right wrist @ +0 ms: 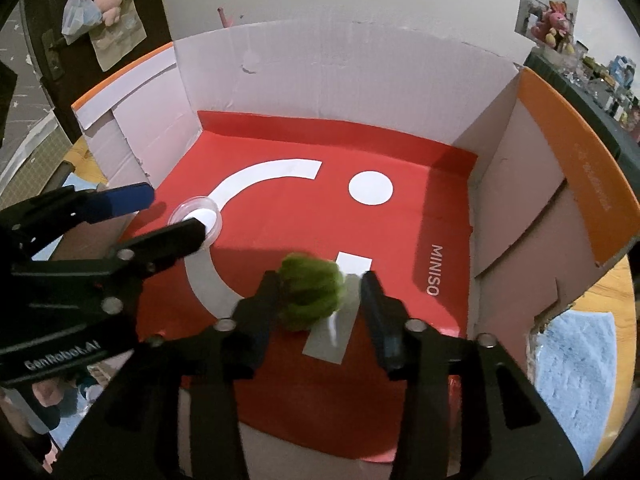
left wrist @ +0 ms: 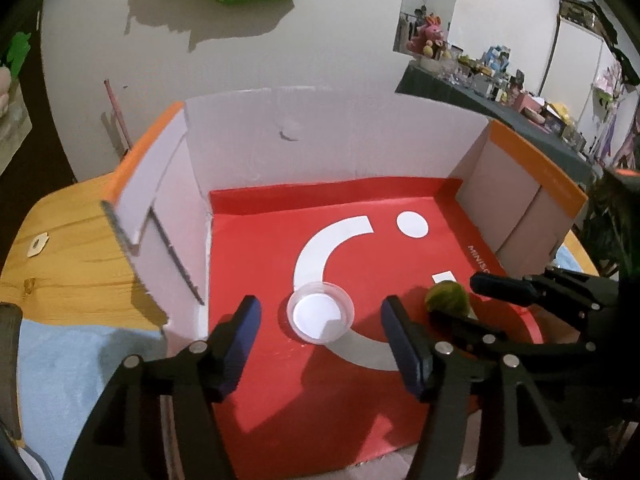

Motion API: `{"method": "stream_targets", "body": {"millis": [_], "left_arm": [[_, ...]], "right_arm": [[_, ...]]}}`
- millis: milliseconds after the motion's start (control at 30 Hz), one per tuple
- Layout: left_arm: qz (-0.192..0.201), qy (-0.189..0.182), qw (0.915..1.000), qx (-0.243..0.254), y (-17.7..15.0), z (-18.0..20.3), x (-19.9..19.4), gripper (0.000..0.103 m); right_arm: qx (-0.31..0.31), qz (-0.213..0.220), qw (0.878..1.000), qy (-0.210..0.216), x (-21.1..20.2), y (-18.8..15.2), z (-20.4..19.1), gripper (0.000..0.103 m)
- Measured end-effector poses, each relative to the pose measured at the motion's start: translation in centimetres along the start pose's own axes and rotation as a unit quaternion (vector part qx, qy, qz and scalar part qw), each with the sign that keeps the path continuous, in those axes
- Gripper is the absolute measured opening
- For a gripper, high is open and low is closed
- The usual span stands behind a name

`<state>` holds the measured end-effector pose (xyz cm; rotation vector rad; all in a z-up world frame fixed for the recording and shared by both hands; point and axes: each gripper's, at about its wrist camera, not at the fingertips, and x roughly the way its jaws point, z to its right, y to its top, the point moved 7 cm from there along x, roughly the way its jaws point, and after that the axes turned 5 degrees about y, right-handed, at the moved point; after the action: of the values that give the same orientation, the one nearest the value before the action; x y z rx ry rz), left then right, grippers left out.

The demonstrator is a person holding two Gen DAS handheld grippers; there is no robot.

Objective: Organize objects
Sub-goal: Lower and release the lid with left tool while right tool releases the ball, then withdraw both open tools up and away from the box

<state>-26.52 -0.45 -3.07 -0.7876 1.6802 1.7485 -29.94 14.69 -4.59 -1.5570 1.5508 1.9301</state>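
Left wrist view shows the left tongs (left wrist: 320, 332) spread wide, with the clear round dish (left wrist: 320, 312) on the red floor of the cardboard box (left wrist: 320, 136) just ahead of and between the tips, touched by neither pad. To the right of them, the right tongs (right wrist: 320, 300) stand part-spread around the fuzzy green ball (right wrist: 312, 292). It leans against the left pad with a gap at the right pad, so I judge it released, not pinched. Both things lie in the box. To finish the release well, lift each pair of tongs straight back along its own line, keeping the pads spread. A sideways drag of the right tongs could roll the ball, and dipping the left tips could flip the light dish.
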Motion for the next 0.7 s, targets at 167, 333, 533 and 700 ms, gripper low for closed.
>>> {"method": "stream_targets", "body": {"millis": [167, 333, 533, 700], "left_arm": [[0.006, 0.004, 1.0, -0.003, -0.1, -0.5, -0.6, 0.066], [0.009, 0.001, 1.0, -0.004, -0.4, -0.5, -1.2, 0.066], [0.02, 0.003, 0.9998, -0.004, -0.7, -0.5, -2.0, 0.073], [0.02, 0.001, 0.9997, -0.013, -1.0, -0.9, -2.4, 0.073]], "right_arm": [[-0.003, 0.004, 1.0, 0.003, -0.3, 0.1, -0.5, 0.049], [-0.004, 0.011, 1.0, 0.008, -0.7, 0.2, -1.1, 0.051], [-0.009, 0.02, 1.0, 0.012, -1.6, 0.0, -1.8, 0.06], [-0.014, 0.03, 0.999, 0.013, -2.3, 0.0, -2.3, 0.064]]}}
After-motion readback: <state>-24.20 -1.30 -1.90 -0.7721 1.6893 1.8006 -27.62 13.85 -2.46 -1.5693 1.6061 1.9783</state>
